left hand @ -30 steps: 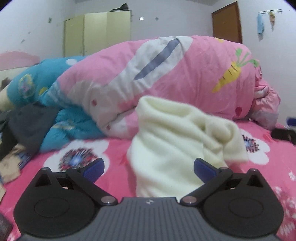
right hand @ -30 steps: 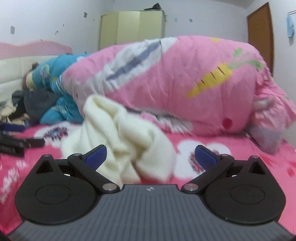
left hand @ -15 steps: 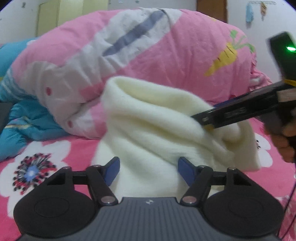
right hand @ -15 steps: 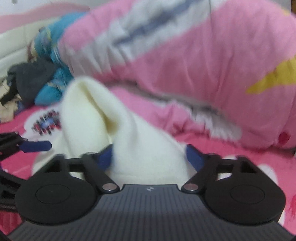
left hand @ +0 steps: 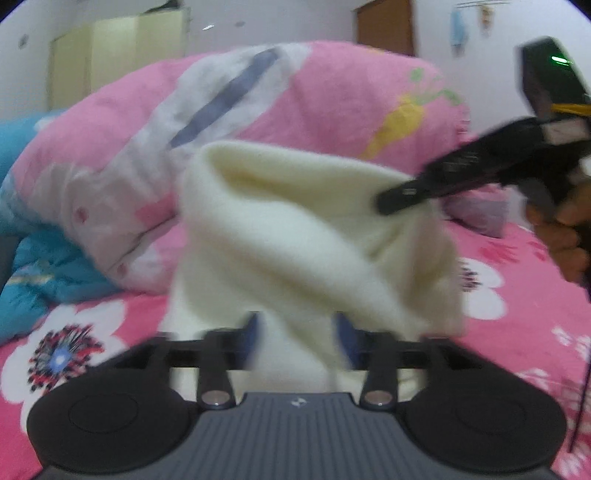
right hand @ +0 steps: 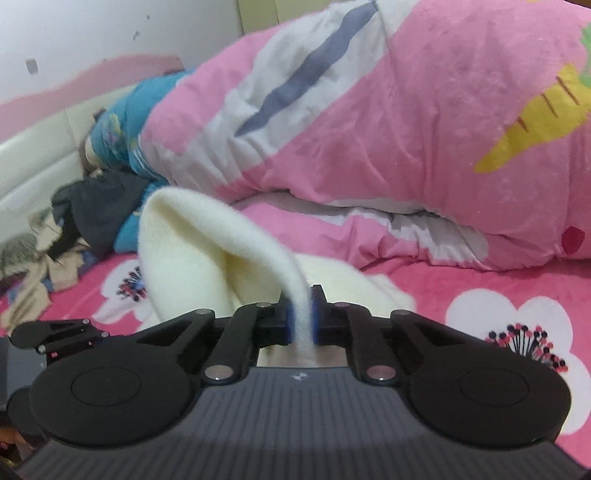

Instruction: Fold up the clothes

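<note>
A cream fleece garment (left hand: 295,229) is held up off the pink flowered bed sheet (left hand: 74,332). My left gripper (left hand: 297,341) is low at the garment's bottom. Its blurred jaws are opening, with a thick fold of the cloth between them, and I cannot see the pads pressing on it. My right gripper (right hand: 301,321) is shut on a thin edge of the garment (right hand: 207,251), which arches up and away to the left. In the left wrist view the right gripper (left hand: 391,199) pinches the garment's upper right edge, with a person's hand (left hand: 565,229) behind it.
A big pink quilt with a carrot print (right hand: 406,122) is heaped right behind the garment. A blue quilt (right hand: 122,125) and a pile of dark clothes (right hand: 92,206) lie at the left. A cream wardrobe (left hand: 118,55) and a brown door (left hand: 384,33) stand at the far wall.
My right gripper has shut on the garment's edge and lifted it. The left gripper has moved in close and its jaws stand narrower, with cloth between them.
</note>
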Action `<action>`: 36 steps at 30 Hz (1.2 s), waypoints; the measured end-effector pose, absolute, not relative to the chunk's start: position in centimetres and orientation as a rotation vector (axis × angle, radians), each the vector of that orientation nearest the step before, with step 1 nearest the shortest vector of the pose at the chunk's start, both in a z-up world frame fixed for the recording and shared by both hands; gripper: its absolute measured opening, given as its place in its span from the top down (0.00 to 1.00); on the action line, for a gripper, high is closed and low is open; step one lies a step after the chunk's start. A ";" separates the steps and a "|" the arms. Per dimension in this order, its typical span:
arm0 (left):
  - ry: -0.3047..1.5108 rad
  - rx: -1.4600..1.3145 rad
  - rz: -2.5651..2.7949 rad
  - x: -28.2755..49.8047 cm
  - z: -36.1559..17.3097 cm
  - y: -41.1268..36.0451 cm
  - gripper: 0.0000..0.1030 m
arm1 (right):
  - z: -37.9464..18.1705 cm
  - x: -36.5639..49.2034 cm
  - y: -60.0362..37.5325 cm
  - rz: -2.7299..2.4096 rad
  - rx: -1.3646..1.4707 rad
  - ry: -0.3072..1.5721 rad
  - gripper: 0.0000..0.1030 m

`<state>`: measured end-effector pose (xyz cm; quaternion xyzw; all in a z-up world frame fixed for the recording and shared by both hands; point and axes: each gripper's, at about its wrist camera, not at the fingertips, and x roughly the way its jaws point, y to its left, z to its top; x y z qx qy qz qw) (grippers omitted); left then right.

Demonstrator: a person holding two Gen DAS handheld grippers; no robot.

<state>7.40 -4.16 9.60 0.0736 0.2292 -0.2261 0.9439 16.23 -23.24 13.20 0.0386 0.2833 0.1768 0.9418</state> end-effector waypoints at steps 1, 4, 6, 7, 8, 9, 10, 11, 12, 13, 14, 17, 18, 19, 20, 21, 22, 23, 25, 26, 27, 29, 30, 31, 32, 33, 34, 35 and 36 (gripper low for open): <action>0.447 0.179 -0.482 6.7 9.6 -5.2 0.18 | 13.3 15.9 -23.5 0.362 0.086 0.573 0.93; 0.414 0.283 -0.503 5.9 9.0 -8.6 0.16 | 13.5 14.7 -24.3 0.366 0.104 0.557 0.93; 0.442 0.304 -0.475 6.6 8.3 -10.2 0.21 | 13.7 13.4 -24.6 0.370 0.106 0.544 0.94; 0.462 0.305 -0.457 7.1 8.0 -10.9 0.27 | 13.7 12.7 -24.7 0.370 0.106 0.537 0.94; 0.478 0.306 -0.433 7.5 7.7 -11.3 0.46 | 13.8 12.1 -24.8 0.368 0.105 0.533 0.94; 0.489 0.303 -0.405 8.0 7.4 -11.5 0.60 | 13.7 11.6 -24.9 0.365 0.103 0.528 0.94; 0.508 0.285 -0.388 8.4 7.2 -11.3 0.71 | 13.6 11.3 -25.0 0.361 0.099 0.524 0.94; 0.531 0.246 -0.388 8.7 7.0 -10.9 0.78 | 13.6 11.0 -25.1 0.356 0.096 0.520 0.94; 0.547 0.210 -0.391 8.9 7.0 -10.3 0.86 | 13.5 10.8 -25.1 0.351 0.095 0.518 0.94; 0.553 0.192 -0.391 8.7 7.1 -9.8 0.88 | 13.5 10.7 -25.2 0.347 0.097 0.516 0.94; 0.548 0.187 -0.390 8.3 7.4 -9.3 0.88 | 13.5 10.6 -25.3 0.344 0.098 0.513 0.94; 0.513 0.185 -0.392 6.0 9.2 -7.6 0.90 | 14.1 10.3 -25.3 0.331 0.093 0.490 0.94; 0.502 0.172 -0.392 5.1 10.2 -6.6 0.90 | 14.4 10.1 -25.3 0.329 0.092 0.481 0.94; 0.487 0.159 -0.391 4.2 11.3 -5.6 0.92 | 14.9 10.0 -25.3 0.329 0.093 0.472 0.94; 0.466 0.143 -0.386 3.3 12.6 -4.6 0.92 | 15.4 9.8 -25.4 0.329 0.091 0.462 0.95; 0.438 0.128 -0.379 2.2 14.0 -3.4 0.92 | 16.0 9.5 -25.4 0.328 0.087 0.449 0.95; 0.400 0.118 -0.367 1.0 15.8 -2.0 0.92 | 16.6 9.2 -25.4 0.327 0.082 0.437 0.95; 0.367 0.109 -0.354 0.0 17.4 -0.8 0.92 | 17.2 8.9 -25.4 0.328 0.078 0.424 0.95; 0.311 0.081 -0.336 -1.9 20.5 1.6 0.92 | 18.5 8.1 -25.5 0.332 0.070 0.399 0.95; 0.286 0.070 -0.331 -2.9 21.8 2.5 0.92 | 19.1 7.6 -25.6 0.336 0.069 0.387 0.95; 0.263 0.060 -0.328 -4.0 23.2 3.2 0.92 | 19.6 7.0 -25.8 0.339 0.070 0.376 0.95; 0.233 0.042 -0.332 -6.0 25.2 4.4 0.92 | 20.5 5.8 -26.2 0.347 0.082 0.359 0.95; 0.233 0.033 -0.339 -6.9 25.7 5.0 0.92 | 20.7 4.9 -26.5 0.353 0.087 0.353 0.95; 0.241 0.025 -0.350 -7.7 25.9 5.4 0.92 | 20.8 4.0 -26.7 0.359 0.087 0.350 0.95; 0.250 0.016 -0.361 -8.5 26.1 5.8 0.92 | 20.9 3.0 -27.0 0.365 0.087 0.347 0.95; 0.264 0.011 -0.372 -9.3 26.2 6.2 0.92 | 20.8 2.0 -27.3 0.372 0.084 0.347 0.95; 0.285 0.012 -0.385 -10.2 25.9 6.5 0.92 | 20.7 0.9 -27.4 0.381 0.078 0.352 0.95; 0.307 0.014 -0.398 -11.0 25.6 6.7 0.92 | 20.4 -0.3 -27.5 0.390 0.070 0.357 0.95; 0.328 0.018 -0.413 -12.1 25.0 7.0 0.92 | 20.1 -1.7 -27.4 0.399 0.056 0.363 0.95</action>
